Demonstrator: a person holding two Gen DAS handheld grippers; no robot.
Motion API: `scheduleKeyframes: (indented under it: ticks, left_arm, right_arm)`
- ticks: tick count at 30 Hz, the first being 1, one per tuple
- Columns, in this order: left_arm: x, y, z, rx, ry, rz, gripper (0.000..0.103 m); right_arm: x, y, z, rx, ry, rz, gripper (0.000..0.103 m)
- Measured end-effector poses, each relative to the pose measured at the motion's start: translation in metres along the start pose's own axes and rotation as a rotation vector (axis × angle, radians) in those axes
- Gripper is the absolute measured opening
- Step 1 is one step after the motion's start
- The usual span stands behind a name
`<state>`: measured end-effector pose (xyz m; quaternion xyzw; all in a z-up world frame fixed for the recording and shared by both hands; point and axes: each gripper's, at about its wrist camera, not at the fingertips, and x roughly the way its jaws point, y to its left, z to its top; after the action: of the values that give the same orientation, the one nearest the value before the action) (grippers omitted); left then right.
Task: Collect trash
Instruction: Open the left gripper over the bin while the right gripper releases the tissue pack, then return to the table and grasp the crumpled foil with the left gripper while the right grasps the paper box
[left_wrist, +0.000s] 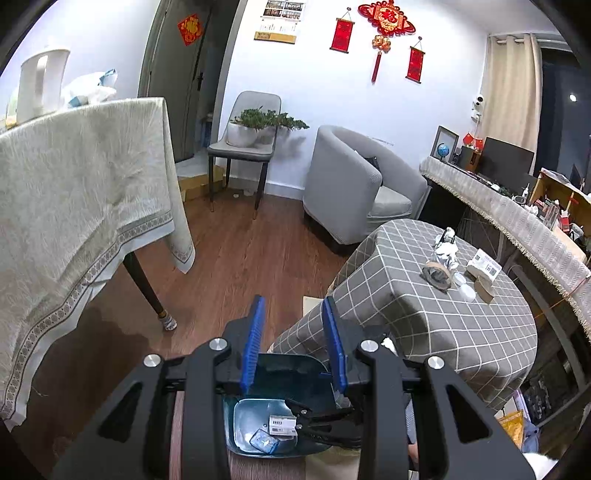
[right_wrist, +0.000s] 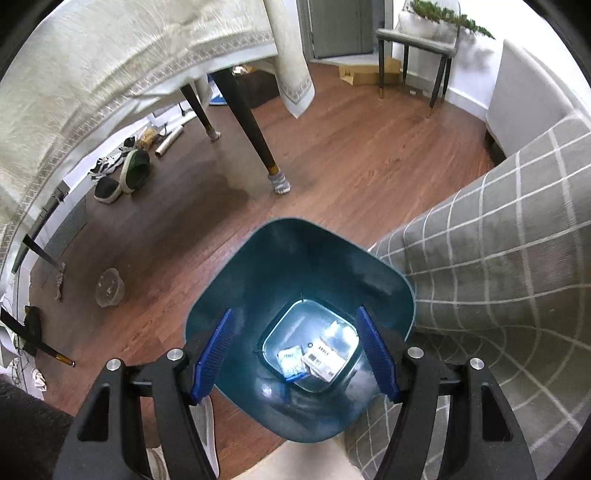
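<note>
A teal trash bin (right_wrist: 258, 266) stands on the wood floor against the checked tablecloth. At its bottom lie a white barcoded box (right_wrist: 322, 361) and a blue-and-white packet (right_wrist: 291, 360). My right gripper (right_wrist: 295, 314) hangs over the bin's mouth, open, with nothing between its blue pads. My left gripper (left_wrist: 293, 301) is higher, above the bin (left_wrist: 291, 369), jaws narrowly apart and empty. Beneath it, the left wrist view shows the right gripper (left_wrist: 300, 416) over the box (left_wrist: 282, 424). On the small checked table (left_wrist: 461, 332) sit a tape roll (left_wrist: 437, 275), crumpled paper (left_wrist: 447, 253) and a white carton (left_wrist: 484, 266).
A large table with a cream cloth (left_wrist: 74, 203) stands left, its socked leg (right_wrist: 279, 182) near the bin. A clear plastic cup (right_wrist: 109, 287) lies on the floor, shoes (right_wrist: 125, 171) further back. A grey armchair (left_wrist: 351, 184) and a chair with a plant (left_wrist: 243, 147) line the far wall.
</note>
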<state>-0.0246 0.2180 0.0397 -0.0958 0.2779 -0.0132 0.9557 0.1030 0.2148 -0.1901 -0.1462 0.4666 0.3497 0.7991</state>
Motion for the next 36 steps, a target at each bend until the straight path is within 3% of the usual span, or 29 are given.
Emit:
scheduleKeyframes:
  ticks: [14,23,36]
  left_arm:
    - [-0.008,-0.038,0.016,0.068,-0.059,0.029,0.034]
    - [0.011,-0.072,0.022,0.107,-0.048,0.002,0.035]
    - [0.053,-0.124,0.025,0.158,-0.002,-0.048,0.048]
  right_arm:
    - [-0.107,-0.008,0.006,-0.082,-0.229,0.002,0.069]
    - [-0.156,-0.064,-0.002,-0.006,-0.314,-0.055,0.069]
    - [-0.202,-0.153,-0.023,0.085,-0.369,-0.174,0.069]
